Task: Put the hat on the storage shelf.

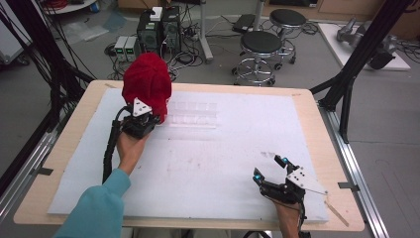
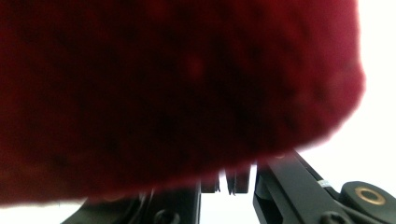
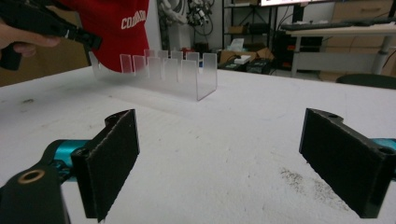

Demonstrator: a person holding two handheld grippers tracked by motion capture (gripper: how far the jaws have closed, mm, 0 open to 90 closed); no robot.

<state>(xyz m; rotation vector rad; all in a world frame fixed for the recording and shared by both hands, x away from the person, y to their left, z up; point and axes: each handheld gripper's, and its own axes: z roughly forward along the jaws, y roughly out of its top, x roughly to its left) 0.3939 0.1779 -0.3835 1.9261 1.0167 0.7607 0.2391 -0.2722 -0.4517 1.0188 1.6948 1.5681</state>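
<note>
A red cap (image 1: 146, 82) with white lettering hangs above the far left of the table, and my left gripper (image 1: 148, 118) is shut on its lower edge. In the left gripper view the cap's red fabric (image 2: 177, 88) is blurred and very close, with the jaws (image 2: 229, 179) pinched together under it. A clear acrylic rack (image 1: 193, 114) with several upright dividers stands just right of the cap. The right gripper view has the cap (image 3: 116, 28) behind the rack's (image 3: 173, 70) left end. My right gripper (image 1: 271, 167) rests near the front right, its jaws (image 3: 224, 158) open and empty.
A white sheet (image 1: 223, 163) covers the wooden table (image 1: 64, 148). Black frame posts (image 1: 346, 79) stand at both sides. Two stools (image 1: 260, 49) and computer boxes (image 1: 158, 29) sit on the floor beyond the far edge.
</note>
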